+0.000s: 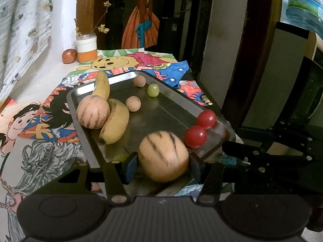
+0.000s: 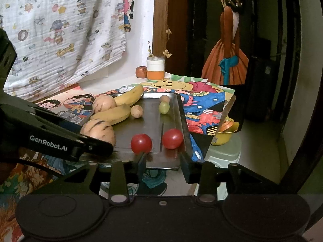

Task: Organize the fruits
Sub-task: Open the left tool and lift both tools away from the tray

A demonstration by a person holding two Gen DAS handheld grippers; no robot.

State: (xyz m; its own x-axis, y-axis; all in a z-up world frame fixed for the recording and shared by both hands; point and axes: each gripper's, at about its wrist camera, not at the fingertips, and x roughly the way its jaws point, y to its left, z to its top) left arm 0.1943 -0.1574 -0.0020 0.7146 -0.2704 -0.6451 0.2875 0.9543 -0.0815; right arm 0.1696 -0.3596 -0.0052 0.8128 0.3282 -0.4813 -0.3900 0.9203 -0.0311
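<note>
A metal tray (image 1: 161, 111) holds the fruits. My left gripper (image 1: 163, 165) is shut on a striped tan melon (image 1: 163, 155) at the tray's near end; that melon shows in the right wrist view (image 2: 99, 131) too. A second striped melon (image 1: 92, 113), two bananas (image 1: 115, 121), two brown round fruits (image 1: 133, 103), a green grape (image 1: 153, 90) and two red tomatoes (image 1: 201, 127) lie in the tray. My right gripper (image 2: 163, 161) is open and empty at the tray's near edge (image 2: 161, 164), just before the tomatoes (image 2: 171, 138).
The tray lies on colourful cartoon drawings (image 1: 36, 121). A white and orange jar (image 1: 86, 48) with twigs and a reddish fruit (image 1: 69, 56) stand at the back by the wall. A yellow bowl (image 2: 224, 133) sits beyond the table's right edge.
</note>
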